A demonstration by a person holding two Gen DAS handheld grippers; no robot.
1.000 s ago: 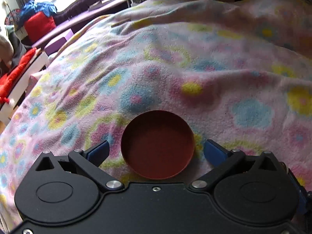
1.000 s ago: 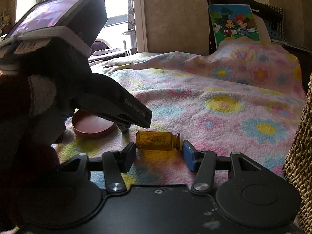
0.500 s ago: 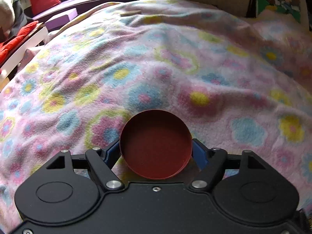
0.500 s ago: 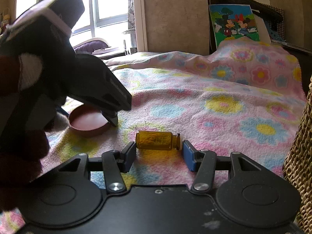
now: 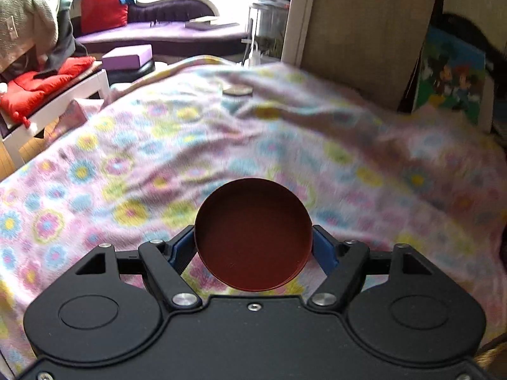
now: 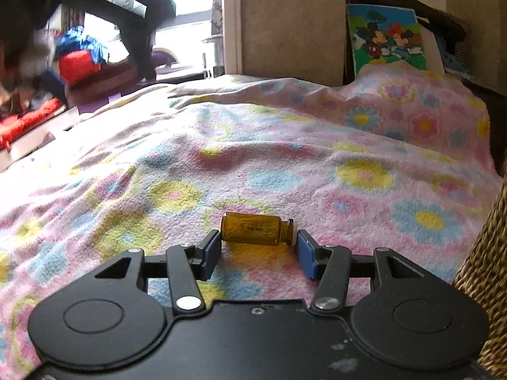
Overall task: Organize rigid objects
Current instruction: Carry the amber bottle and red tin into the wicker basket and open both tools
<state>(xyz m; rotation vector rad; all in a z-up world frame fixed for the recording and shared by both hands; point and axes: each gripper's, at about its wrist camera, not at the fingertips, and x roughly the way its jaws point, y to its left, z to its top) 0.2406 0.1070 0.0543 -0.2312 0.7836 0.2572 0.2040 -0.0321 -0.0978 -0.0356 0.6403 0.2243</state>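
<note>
A round dark-red dish (image 5: pixel 252 234) sits between the blue pads of my left gripper (image 5: pixel 253 237), which is shut on its rim and holds it above the flowered blanket (image 5: pixel 158 158). In the right wrist view, a small amber bottle (image 6: pixel 253 229) lies on its side across the fingertips of my right gripper (image 6: pixel 258 242). One pad is at its base and the other at its neck, and the bottle is low over the blanket (image 6: pixel 285 158). The left gripper's body (image 6: pixel 95 0) shows as a dark blur at the upper left.
A woven basket (image 6: pixel 484 269) stands at the right edge. A small flat round thing (image 5: pixel 236 89) lies at the blanket's far end. A cartoon picture (image 6: pixel 385 36) leans against the wall. A white bench with red cushions (image 5: pixel 31 91) and a purple block (image 5: pixel 126 57) stand to the left.
My left gripper went from open around the red dish to shut on it, then rose with it off the blanket. The right gripper and the amber bottle stayed still.
</note>
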